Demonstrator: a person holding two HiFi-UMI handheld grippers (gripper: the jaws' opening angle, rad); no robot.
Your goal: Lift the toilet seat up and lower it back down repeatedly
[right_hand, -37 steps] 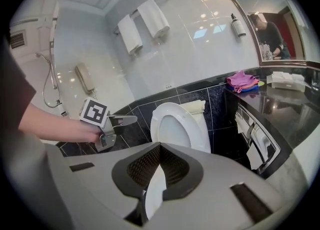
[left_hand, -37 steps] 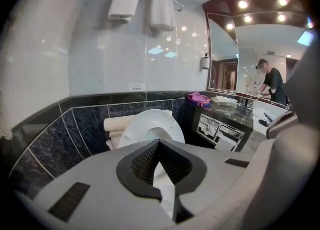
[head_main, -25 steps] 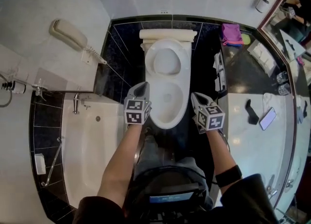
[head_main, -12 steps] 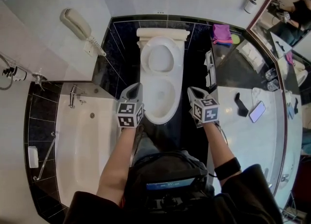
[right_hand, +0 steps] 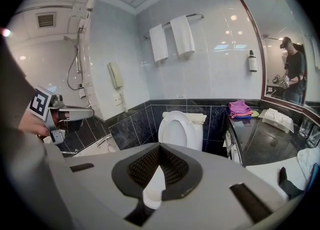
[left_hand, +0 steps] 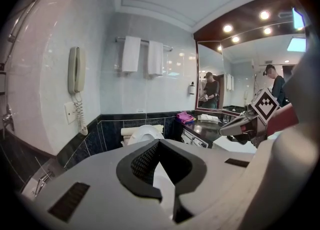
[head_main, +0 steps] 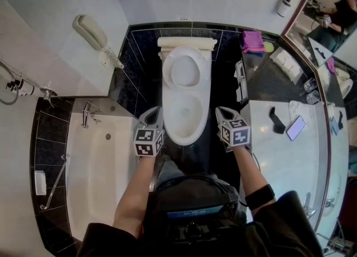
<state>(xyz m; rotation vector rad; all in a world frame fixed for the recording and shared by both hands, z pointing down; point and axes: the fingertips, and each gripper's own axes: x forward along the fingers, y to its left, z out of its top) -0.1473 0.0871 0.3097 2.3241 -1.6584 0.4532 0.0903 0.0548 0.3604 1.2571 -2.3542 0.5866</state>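
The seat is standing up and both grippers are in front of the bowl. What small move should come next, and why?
Probably move the right gripper forward to the top edge of the toilet seat, ready to tip it down. The seat leans raised against the tank, while it and the left gripper hang short of the bowl, fingers together, holding nothing.

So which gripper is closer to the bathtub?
Left. The left gripper hangs right beside the bathtub edge; the right gripper is on the far side of the toilet, by the counter.
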